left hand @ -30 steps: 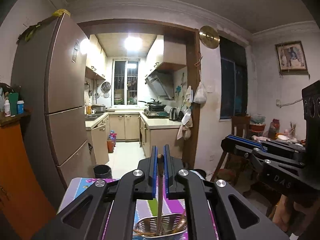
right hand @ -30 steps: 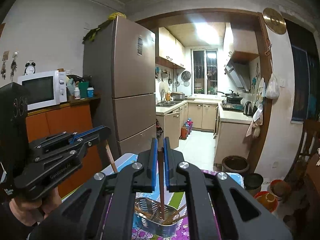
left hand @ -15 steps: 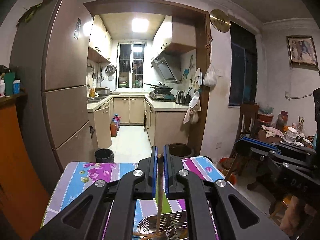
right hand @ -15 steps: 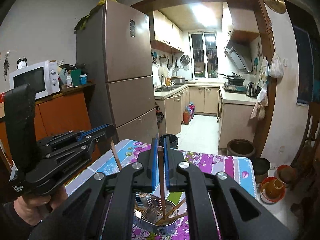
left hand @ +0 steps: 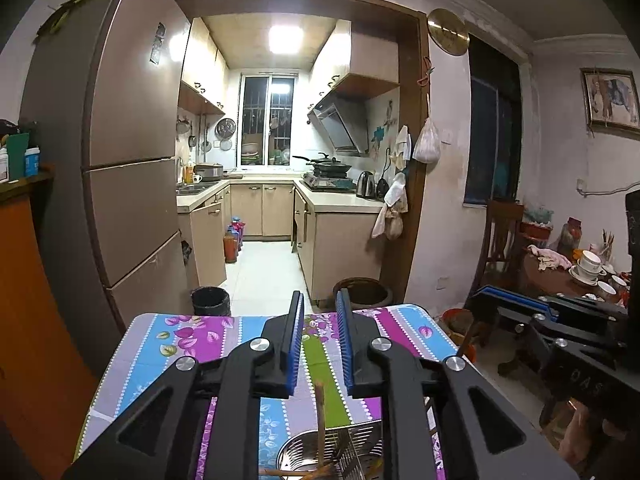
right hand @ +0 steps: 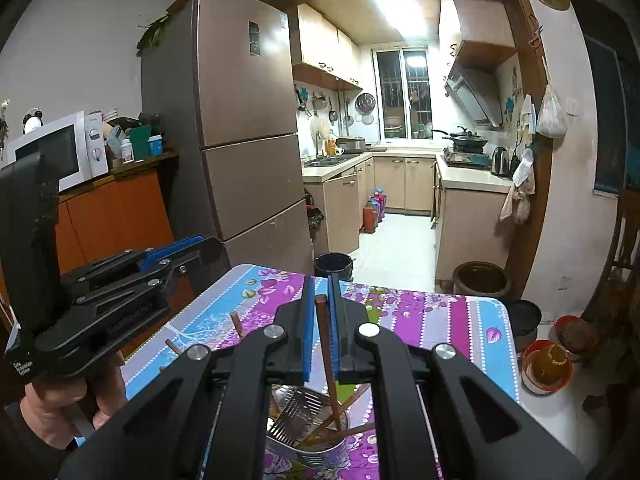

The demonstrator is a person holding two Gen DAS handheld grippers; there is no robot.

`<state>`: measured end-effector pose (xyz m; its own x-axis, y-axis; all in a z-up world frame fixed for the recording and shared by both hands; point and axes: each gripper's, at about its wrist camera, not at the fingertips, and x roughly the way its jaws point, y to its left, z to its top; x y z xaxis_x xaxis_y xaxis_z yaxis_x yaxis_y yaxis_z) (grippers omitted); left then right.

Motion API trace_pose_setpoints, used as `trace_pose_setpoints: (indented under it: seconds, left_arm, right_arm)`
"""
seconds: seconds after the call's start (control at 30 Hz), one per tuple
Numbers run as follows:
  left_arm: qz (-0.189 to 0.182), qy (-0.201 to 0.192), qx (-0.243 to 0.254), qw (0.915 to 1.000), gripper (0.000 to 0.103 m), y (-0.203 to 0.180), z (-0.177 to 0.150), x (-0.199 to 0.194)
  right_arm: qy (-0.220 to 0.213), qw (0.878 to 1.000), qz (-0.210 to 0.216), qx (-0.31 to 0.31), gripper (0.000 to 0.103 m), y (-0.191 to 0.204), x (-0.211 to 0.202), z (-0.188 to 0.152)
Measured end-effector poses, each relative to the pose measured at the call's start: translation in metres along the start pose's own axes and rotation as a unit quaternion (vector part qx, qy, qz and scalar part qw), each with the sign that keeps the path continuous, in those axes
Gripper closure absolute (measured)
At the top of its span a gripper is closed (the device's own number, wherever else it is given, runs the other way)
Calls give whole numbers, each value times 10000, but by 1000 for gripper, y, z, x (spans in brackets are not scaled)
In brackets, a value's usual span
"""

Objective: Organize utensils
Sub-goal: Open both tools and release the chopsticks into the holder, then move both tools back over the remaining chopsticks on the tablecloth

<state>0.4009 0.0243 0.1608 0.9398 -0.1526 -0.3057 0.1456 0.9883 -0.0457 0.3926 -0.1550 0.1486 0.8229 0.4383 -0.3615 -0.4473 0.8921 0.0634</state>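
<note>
The left hand-held gripper [left hand: 319, 344] has just been opened and its chopstick [left hand: 320, 420] dropped into the metal holder [left hand: 304, 452] on the tabletop [left hand: 192, 336]; another chopstick [right hand: 326, 344] is loosely enclosed by the right hand-held gripper [right hand: 320, 320], release judged next

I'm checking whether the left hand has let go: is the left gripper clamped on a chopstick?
No: the left gripper stands open, and the chopstick stands free below its blue pads, its lower end in the metal holder.
</note>
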Motion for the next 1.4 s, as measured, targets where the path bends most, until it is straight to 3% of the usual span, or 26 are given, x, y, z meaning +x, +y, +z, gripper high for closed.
trace_pose_setpoints:
  seconds: [0.1,0.17,0.23,0.3,0.67,0.8,1.0,1.17,1.4]
  left_arm:
    - [25,0,-42,10000,77,1,-1,0]
    - [37,3,-27,10000,72,0,-1,-1]
    - [54,14,-11,10000,69,0,-1,-1]
    - [79,11,-33,10000,66,1,-1,-2]
    - [189,-49,-29,9998,62,5,-1,-13]
    - [214,-76,25,9997,61,2,-1,-16]
    - [280,-162,68,9995,46,1,-2,-22]
    - [345,-302,91,9989,34,-1,-8,-36]
    - [359,-498,96,9981,31,-2,-22,-71]
  right_arm:
    - [-52,10000,-37,26,96,-2,-3,0]
    - [-84,9999,-57,58,90,-4,-5,-1]
    - [-122,9999,-97,72,74,-4,-6,-2]
    - [-162,9998,-117,98,64,-6,-9,-3]
    - [-271,9995,-175,73,52,-6,-20,-5]
    - [-305,9994,-161,30,42,-3,-23,-6]
    - [-412,9990,-144,36,12,-3,-29,-7]
    - [-495,9986,-202,32,8,-3,-39,-14]
    - [-663,9976,-208,-23,8,0,-68,-28]
